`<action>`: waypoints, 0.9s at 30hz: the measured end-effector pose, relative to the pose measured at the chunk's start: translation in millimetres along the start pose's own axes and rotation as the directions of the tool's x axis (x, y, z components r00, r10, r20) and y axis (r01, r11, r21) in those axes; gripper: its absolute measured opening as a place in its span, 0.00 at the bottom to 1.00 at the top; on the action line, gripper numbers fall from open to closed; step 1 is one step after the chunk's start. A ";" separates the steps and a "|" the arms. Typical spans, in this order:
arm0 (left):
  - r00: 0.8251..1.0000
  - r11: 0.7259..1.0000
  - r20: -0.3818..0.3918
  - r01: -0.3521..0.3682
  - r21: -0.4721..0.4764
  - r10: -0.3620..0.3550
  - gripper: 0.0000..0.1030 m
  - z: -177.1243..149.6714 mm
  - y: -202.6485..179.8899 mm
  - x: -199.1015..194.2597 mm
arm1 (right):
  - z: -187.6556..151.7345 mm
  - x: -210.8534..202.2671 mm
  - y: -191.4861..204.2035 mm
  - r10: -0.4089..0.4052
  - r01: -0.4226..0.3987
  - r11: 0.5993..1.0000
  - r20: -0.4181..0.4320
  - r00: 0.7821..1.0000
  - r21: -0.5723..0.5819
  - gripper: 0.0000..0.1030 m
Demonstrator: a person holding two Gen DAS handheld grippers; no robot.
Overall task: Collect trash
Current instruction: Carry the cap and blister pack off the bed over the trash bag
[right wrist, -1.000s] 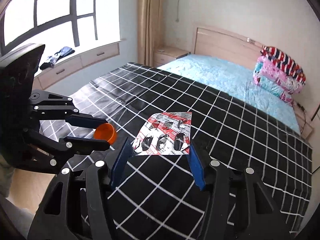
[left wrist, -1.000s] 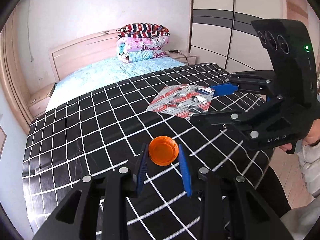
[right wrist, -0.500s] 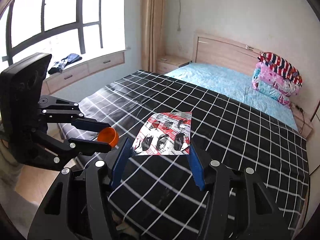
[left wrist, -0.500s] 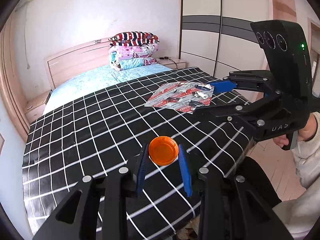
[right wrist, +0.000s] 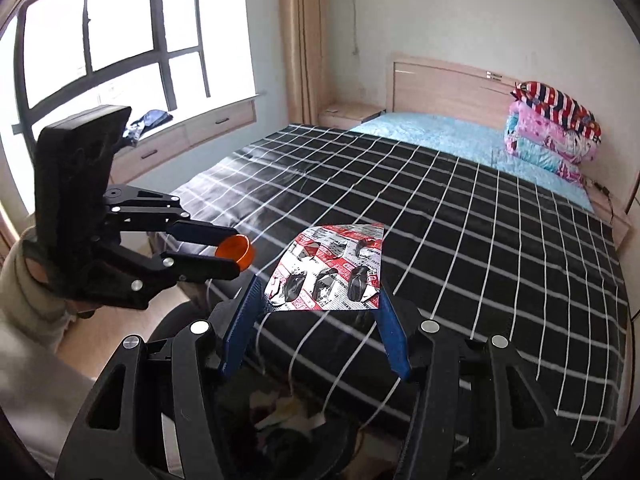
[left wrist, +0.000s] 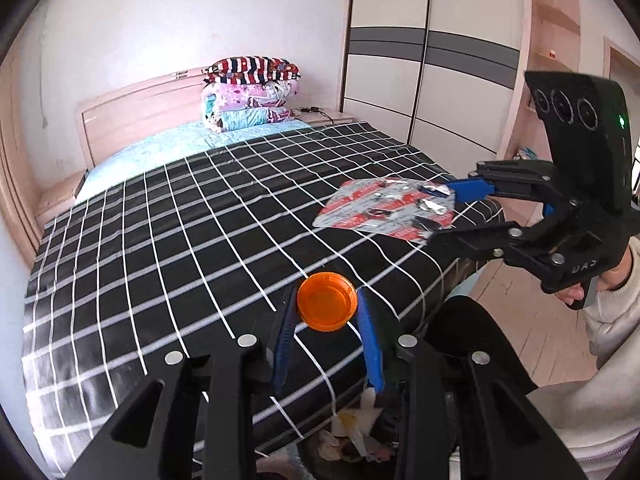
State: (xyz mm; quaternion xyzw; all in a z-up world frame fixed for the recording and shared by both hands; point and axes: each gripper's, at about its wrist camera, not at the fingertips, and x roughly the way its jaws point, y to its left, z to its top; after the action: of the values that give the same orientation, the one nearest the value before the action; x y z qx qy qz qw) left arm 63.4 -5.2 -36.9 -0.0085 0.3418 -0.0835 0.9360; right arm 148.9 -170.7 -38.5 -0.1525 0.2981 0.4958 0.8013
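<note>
My left gripper (left wrist: 326, 308) is shut on an orange bottle cap (left wrist: 327, 301) and holds it in the air over the foot edge of the bed. It also shows in the right wrist view (right wrist: 234, 254), at the left. My right gripper (right wrist: 322, 300) is shut on a red and silver blister pack (right wrist: 330, 266), held flat above the bed's foot. The pack also shows in the left wrist view (left wrist: 386, 208), at the right. Below both grippers a bin with crumpled paper trash (left wrist: 356, 432) stands on the floor.
The bed has a black cover with white grid lines (left wrist: 180, 220) and a light blue sheet (left wrist: 160, 148) near the headboard. Folded quilts (left wrist: 248, 92) are stacked there. A wardrobe (left wrist: 432, 60) stands right of the bed, a window bench (right wrist: 180, 132) left.
Both grippers have drawn back from over the bed toward its foot edge, still holding the cap and the pack. The bin with trash has come into view below them.
</note>
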 end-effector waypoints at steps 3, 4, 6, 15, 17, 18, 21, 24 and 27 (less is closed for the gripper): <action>1.000 1.000 -0.004 0.020 -0.022 -0.020 0.29 -8.9 -4.1 -2.1 | -11.4 -2.9 2.4 0.012 -0.012 1.000 -0.017 1.000 0.007 0.54; 1.000 0.999 -0.007 0.029 -0.027 -0.030 0.29 -12.4 -6.4 -2.9 | -16.0 -3.2 3.7 0.010 -0.009 1.000 -0.024 1.000 0.007 0.54; 1.000 1.000 -0.016 0.023 -0.020 -0.023 0.29 -16.3 -10.6 -2.7 | -25.7 -3.8 5.8 -0.002 0.003 1.000 -0.041 0.999 0.022 0.54; 0.993 0.995 -0.084 0.076 -0.063 -0.082 0.29 -51.7 -26.6 5.2 | -68.0 -5.8 18.7 0.045 -0.037 0.996 -0.108 0.993 0.077 0.54; 0.990 0.993 -0.109 0.083 -0.082 -0.092 0.29 -62.4 -28.8 10.3 | -75.6 -3.3 19.8 0.060 -0.048 0.995 -0.130 0.990 0.091 0.54; 0.989 0.992 -0.118 0.082 -0.092 -0.093 0.29 -66.3 -28.9 11.3 | -79.9 -2.2 20.8 0.069 -0.056 0.994 -0.143 0.987 0.094 0.54; 0.984 0.990 -0.151 0.078 -0.115 -0.095 0.29 -79.8 -31.6 15.3 | -88.8 1.3 25.5 0.075 -0.060 0.994 -0.178 0.981 0.092 0.54; 0.978 0.989 -0.184 0.074 -0.128 -0.097 0.29 -91.9 -33.2 21.7 | -102.4 4.0 29.5 0.098 -0.077 0.992 -0.214 0.972 0.105 0.54; 0.970 0.986 -0.221 0.072 -0.149 -0.104 0.29 -104.3 -34.2 30.6 | -117.3 11.6 33.7 0.125 -0.097 0.988 -0.251 0.960 0.120 0.54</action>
State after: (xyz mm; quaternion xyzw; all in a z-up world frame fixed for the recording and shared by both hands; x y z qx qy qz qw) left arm 14.4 -39.6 -133.9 -0.0798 0.4512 -0.1013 0.8830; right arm 84.5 -210.3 -135.0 -0.1558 0.4339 0.4993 0.7336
